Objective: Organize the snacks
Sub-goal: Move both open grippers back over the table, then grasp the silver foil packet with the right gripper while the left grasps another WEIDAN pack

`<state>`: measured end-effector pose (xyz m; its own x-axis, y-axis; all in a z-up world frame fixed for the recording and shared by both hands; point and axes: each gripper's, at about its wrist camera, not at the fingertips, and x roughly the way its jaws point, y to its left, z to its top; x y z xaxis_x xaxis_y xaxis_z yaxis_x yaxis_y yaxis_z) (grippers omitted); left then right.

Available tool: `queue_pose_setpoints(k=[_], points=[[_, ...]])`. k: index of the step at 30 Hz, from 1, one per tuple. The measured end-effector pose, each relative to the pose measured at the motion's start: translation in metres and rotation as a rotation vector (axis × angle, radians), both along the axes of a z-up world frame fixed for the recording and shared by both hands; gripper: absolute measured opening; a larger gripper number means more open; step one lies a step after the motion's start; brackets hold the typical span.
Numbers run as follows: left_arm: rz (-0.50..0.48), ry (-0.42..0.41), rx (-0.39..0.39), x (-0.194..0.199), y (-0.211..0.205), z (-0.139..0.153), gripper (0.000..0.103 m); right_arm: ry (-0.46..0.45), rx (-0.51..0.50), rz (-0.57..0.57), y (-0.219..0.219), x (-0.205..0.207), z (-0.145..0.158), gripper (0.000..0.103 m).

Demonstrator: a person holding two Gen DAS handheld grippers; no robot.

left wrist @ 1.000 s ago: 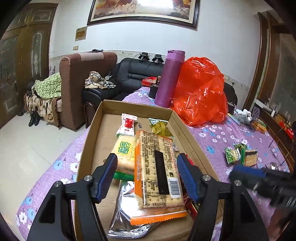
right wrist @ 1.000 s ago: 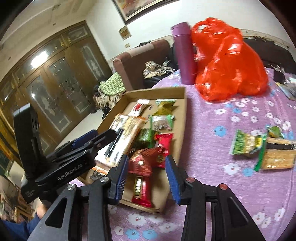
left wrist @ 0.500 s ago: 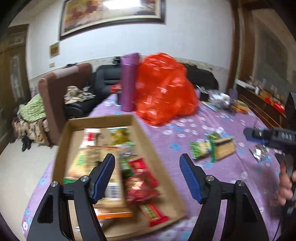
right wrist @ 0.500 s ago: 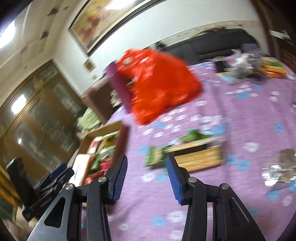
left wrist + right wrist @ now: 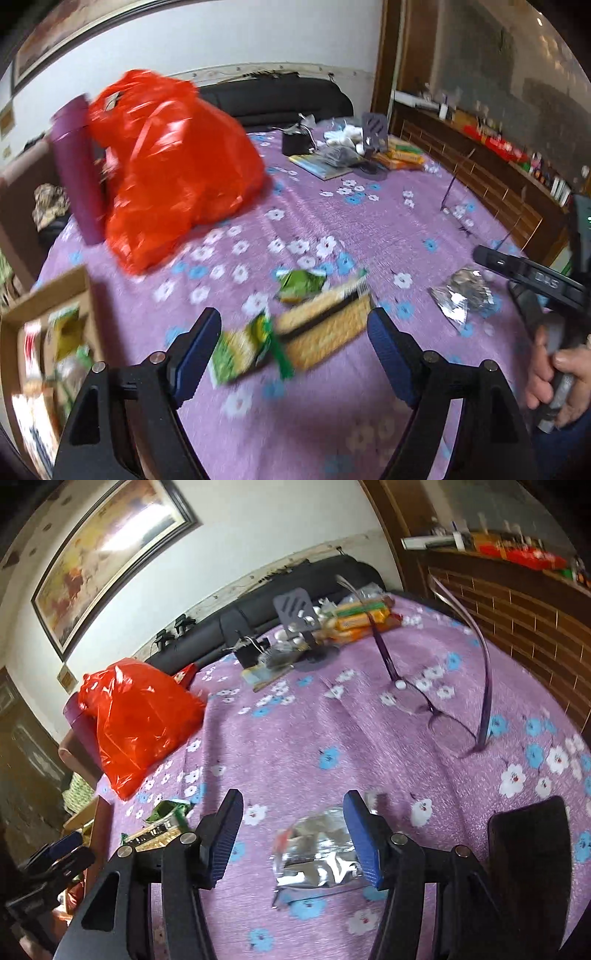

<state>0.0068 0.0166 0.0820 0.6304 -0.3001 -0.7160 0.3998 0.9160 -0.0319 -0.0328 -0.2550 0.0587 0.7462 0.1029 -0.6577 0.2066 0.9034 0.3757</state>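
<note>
Both grippers are spread wide and grasp nothing. Between the fingers of the left gripper [image 5: 293,347] lie a cracker pack [image 5: 325,325] and a green snack bag [image 5: 242,350] on the purple cloth [image 5: 332,221], the cardboard box [image 5: 48,299] off to its left. A silver packet [image 5: 317,856] lies between the fingers of the right gripper [image 5: 291,838]; contact cannot be told.

A home living room: black sofa [image 5: 280,96], framed painting [image 5: 107,554], wooden sideboard [image 5: 480,162], floral-clothed table [image 5: 332,229].
</note>
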Motion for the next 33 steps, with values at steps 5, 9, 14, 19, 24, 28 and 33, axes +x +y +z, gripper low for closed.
queue_pose_setpoints(k=[5,9,14,19,24,28,33], points=[[-0.029,0.034,0.118,0.019,-0.027,-0.028,0.081,0.042,-0.004,-0.012,-0.005,0.000,-0.007,0.060],[-0.088,0.058,0.160,0.011,-0.038,-0.044,0.081,0.060,-0.033,-0.016,-0.001,0.003,-0.009,0.064],[-0.174,0.051,0.200,-0.007,-0.053,-0.045,0.089,0.082,-0.041,-0.002,0.002,0.006,-0.013,0.066],[-0.274,0.170,0.148,-0.011,-0.058,-0.049,0.092,0.083,-0.031,0.004,0.002,0.005,-0.015,0.067],[-0.236,0.149,0.165,-0.006,-0.068,-0.052,0.092,0.078,-0.035,0.012,0.004,0.005,-0.014,0.068],[-0.270,0.135,0.172,-0.015,-0.074,-0.051,0.091,0.081,-0.029,0.007,0.002,0.005,-0.014,0.068],[-0.299,0.127,0.197,-0.024,-0.079,-0.050,0.087,0.086,-0.039,0.006,0.003,0.005,-0.015,0.068]])
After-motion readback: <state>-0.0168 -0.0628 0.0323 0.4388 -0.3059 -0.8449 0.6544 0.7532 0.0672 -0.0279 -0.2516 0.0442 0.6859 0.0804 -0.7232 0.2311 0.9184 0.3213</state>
